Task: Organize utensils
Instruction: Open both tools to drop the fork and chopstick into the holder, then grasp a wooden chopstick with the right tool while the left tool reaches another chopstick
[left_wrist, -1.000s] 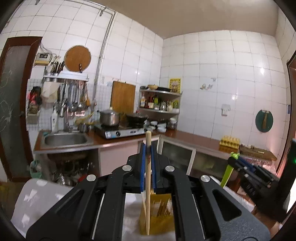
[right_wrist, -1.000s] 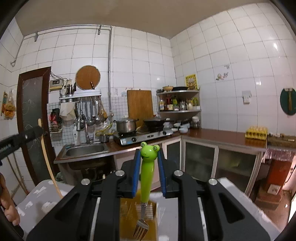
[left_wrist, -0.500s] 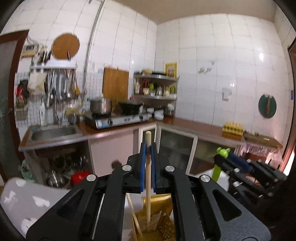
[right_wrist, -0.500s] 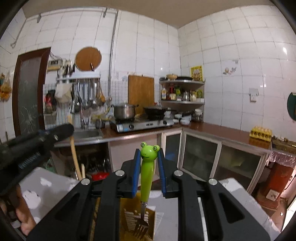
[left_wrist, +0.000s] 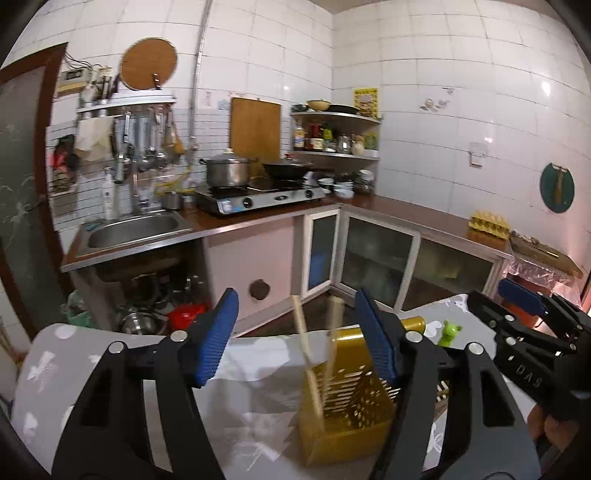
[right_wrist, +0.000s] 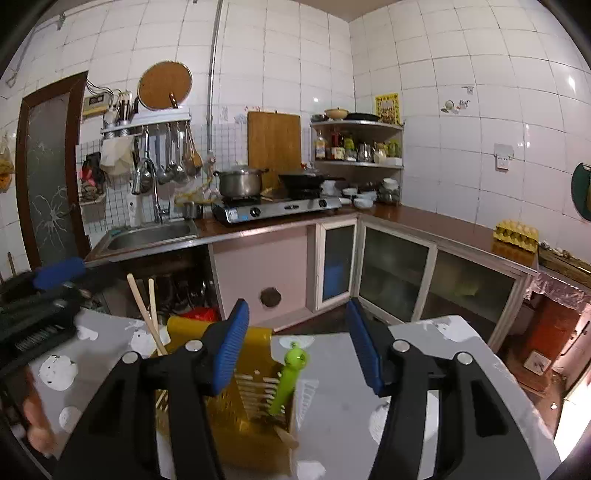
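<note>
So the yellow caddy (right_wrist: 255, 435) is the thing to watch here: a slotted plastic box with a rolled top edge, standing on a table (right_wrist: 436, 354) covered in a grey cloth with white blotches.

Inside the caddy, two pale wooden chopsticks (left_wrist: 308, 354) lean at a slant against its left side, smooth and thin, their tops poking well above the rim. Toward the caddy's right side stands a fork (right_wrist: 288, 380) with a glossy lime-green plastic handle topped by a little frog head; its metal tines are down inside, hidden by the slots.

The left gripper (left_wrist: 299, 339) is black, chunky plastic with ribbed blue pads (left_wrist: 218, 343). Its jaws have just been opening and now stand spread wide, one on each side of the chopsticks, not touching them. A second ago they were clamped on a single chopstick held upright above the caddy; now that stick sits in the caddy with the other one.

The right gripper (right_wrist: 299, 347) is the same build, and it's the same story: its jaws have just been opening and are apart, with the frog fork standing loose between them, no pad on it. Earlier it pinched that green handle with the tines hanging over the caddy.

Both grippers are also lower and closer to the caddy than before.
</note>
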